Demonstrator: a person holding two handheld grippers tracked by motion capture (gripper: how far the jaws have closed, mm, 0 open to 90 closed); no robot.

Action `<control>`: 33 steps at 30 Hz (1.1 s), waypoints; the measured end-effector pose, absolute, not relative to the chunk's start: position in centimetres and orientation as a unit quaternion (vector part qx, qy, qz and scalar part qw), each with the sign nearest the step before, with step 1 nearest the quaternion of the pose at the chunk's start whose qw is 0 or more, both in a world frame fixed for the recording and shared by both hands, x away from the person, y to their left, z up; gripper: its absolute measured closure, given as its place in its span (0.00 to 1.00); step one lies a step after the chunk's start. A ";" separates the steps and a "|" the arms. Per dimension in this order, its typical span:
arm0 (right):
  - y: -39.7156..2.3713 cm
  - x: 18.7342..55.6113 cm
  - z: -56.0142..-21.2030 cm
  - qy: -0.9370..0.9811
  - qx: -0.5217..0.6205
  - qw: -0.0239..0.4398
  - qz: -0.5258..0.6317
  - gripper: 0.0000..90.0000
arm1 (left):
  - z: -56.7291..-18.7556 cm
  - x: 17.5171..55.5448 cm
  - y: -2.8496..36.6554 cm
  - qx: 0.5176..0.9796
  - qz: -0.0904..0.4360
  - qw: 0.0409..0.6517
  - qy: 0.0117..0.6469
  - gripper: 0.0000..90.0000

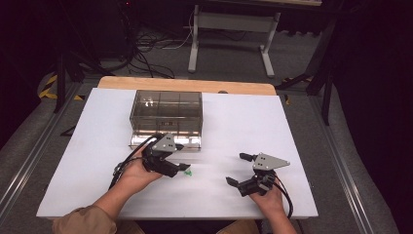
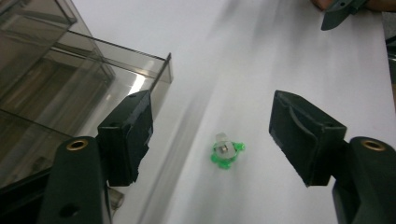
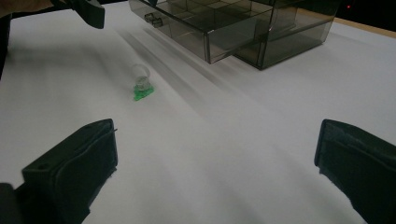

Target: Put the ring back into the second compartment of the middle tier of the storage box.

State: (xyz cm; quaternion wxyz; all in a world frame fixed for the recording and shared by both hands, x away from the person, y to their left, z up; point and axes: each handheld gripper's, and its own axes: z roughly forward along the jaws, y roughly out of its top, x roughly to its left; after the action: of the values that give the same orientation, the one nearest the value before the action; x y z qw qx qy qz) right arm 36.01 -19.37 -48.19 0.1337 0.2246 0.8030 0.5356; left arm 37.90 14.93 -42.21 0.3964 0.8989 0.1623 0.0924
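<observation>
Green-based clear plastic ring (image 2: 226, 153) lies on the white table (image 1: 243, 126) straight ahead between my left gripper's (image 2: 212, 135) open, empty jaws, beside the smoky drawer box (image 2: 56, 79); my right gripper (image 1: 239, 168) waits farther off, also open.

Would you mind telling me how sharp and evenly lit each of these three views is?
High view: white table bright, surroundings dark, green ring tiny. Left gripper view: glare on the clear drawer box, streaky shadows on the table, ring soft. Right gripper view: near jaws blurred, ring fairly clear, far edge falling into darkness.
</observation>
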 end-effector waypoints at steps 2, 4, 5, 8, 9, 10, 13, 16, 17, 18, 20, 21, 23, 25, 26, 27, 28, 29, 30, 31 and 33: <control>-19.4 36.0 -48.2 0.803 0.224 0.134 0.536 0.00 | -42.5 37.7 14.6 0.899 0.085 0.398 0.162 0.37; -19.4 36.0 -48.2 0.803 0.224 0.134 0.536 0.00 | -42.7 37.6 14.4 0.899 0.084 0.399 0.159 0.38; -19.3 36.0 -48.2 0.803 0.223 0.134 0.536 0.00 | -42.8 37.5 14.4 0.900 0.084 0.398 0.159 0.39; -19.3 36.0 -48.2 0.804 0.223 0.133 0.535 0.00 | -43.1 37.5 14.2 0.900 0.081 0.395 0.164 0.41; -19.3 36.0 -48.2 0.804 0.222 0.134 0.535 0.00 | -43.4 37.5 14.1 0.902 0.078 0.389 0.168 0.42; -19.3 36.0 -48.2 0.804 0.222 0.134 0.535 0.00 | -43.4 37.5 14.1 0.902 0.078 0.389 0.168 0.42; -19.3 36.0 -48.2 0.804 0.222 0.134 0.535 0.00 | -43.6 37.4 14.0 0.904 0.076 0.385 0.172 0.44; -19.3 35.9 -48.2 0.805 0.221 0.133 0.535 0.00 | -43.9 37.4 13.7 0.906 0.077 0.378 0.174 0.47; -19.2 35.9 -48.2 0.805 0.220 0.133 0.535 0.00 | -44.1 37.4 13.7 0.906 0.078 0.376 0.175 0.47; -19.2 35.9 -48.2 0.805 0.220 0.133 0.535 0.00 | -44.1 37.4 13.6 0.907 0.078 0.375 0.177 0.48; -19.2 35.9 -48.2 0.805 0.219 0.133 0.535 0.00 | -44.3 37.4 13.5 0.908 0.080 0.369 0.181 0.49; -19.2 35.9 -48.2 0.805 0.219 0.134 0.534 0.00 | -44.4 37.4 13.5 0.908 0.082 0.367 0.181 0.49; -19.2 35.9 -48.2 0.806 0.218 0.133 0.534 0.00 | -44.6 37.3 13.4 0.911 0.078 0.362 0.182 0.49; -19.2 35.9 -48.2 0.806 0.218 0.133 0.534 0.00 | -44.7 37.3 13.3 0.912 0.076 0.359 0.183 0.50; -19.2 35.9 -48.2 0.806 0.217 0.133 0.534 0.00 | -44.8 37.3 13.2 0.912 0.076 0.357 0.185 0.50; -19.2 35.9 -48.2 0.806 0.217 0.133 0.534 0.00 | -44.9 37.3 13.2 0.913 0.075 0.355 0.188 0.50; -19.2 35.9 -48.2 0.806 0.217 0.133 0.534 0.00 | -45.0 37.3 13.2 0.913 0.076 0.354 0.188 0.51; -19.2 35.9 -48.2 0.807 0.217 0.133 0.534 0.00 | -45.0 37.4 13.2 0.914 0.077 0.351 0.188 0.51; -19.2 35.9 -48.2 0.807 0.216 0.133 0.534 0.00 | -45.1 37.4 13.2 0.914 0.076 0.351 0.188 0.51; -19.2 35.9 -48.2 0.807 0.216 0.133 0.533 0.00 | -45.1 37.4 13.1 0.914 0.076 0.349 0.191 0.52; -19.2 35.9 -48.2 0.807 0.216 0.133 0.533 0.00 | -45.4 37.4 13.1 0.915 0.074 0.348 0.192 0.54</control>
State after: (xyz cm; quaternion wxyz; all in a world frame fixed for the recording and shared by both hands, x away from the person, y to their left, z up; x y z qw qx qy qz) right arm 35.90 -19.16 -48.21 0.1331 0.2160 0.8074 0.5327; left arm 37.41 13.06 -45.36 0.3482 0.9146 0.1917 0.0739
